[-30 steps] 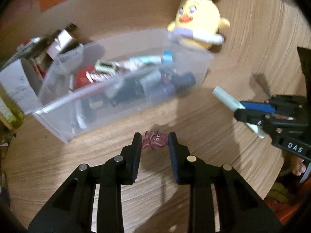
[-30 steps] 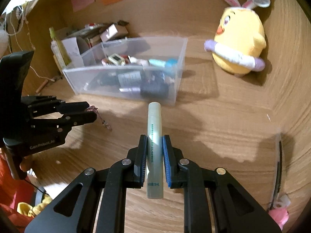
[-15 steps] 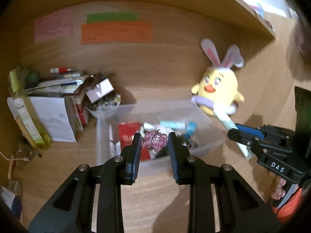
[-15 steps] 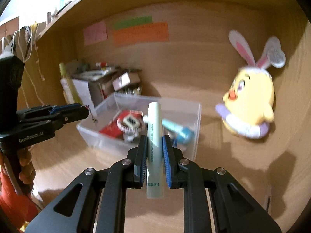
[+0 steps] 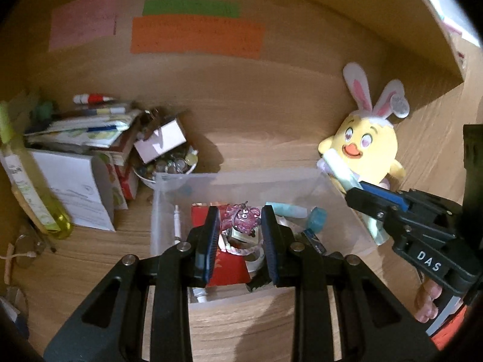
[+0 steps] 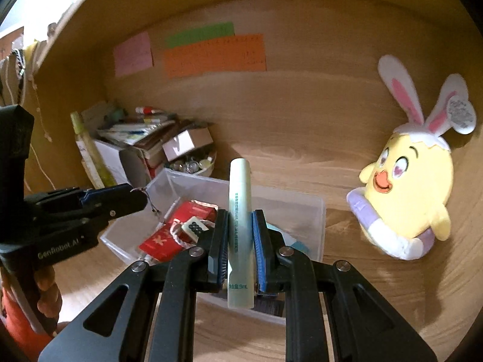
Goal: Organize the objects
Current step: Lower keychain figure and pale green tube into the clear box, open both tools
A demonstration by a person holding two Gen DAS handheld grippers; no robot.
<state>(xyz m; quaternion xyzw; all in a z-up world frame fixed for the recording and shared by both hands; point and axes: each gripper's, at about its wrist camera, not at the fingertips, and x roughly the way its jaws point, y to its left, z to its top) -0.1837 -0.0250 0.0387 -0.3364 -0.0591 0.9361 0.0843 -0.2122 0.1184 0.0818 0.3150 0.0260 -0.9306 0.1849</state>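
- Left wrist view: the left gripper (image 5: pixel 237 226) hangs over the clear bin (image 5: pixel 163 208), jaws part open, pinching a small purple charm (image 5: pixel 241 218), I think by its edge.
- Right gripper (image 6: pixel 240 232) is clamped on a pale green tube (image 6: pixel 240 211) standing upright above the bin's near wall.
- A yellow bunny-eared plush (image 6: pixel 407 193) leans at the desk's back right.

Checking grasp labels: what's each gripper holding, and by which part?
Left gripper: purple charm, pinched at its sides. Right gripper: pale green tube, clamped on its lower half. Both above the clear bin.
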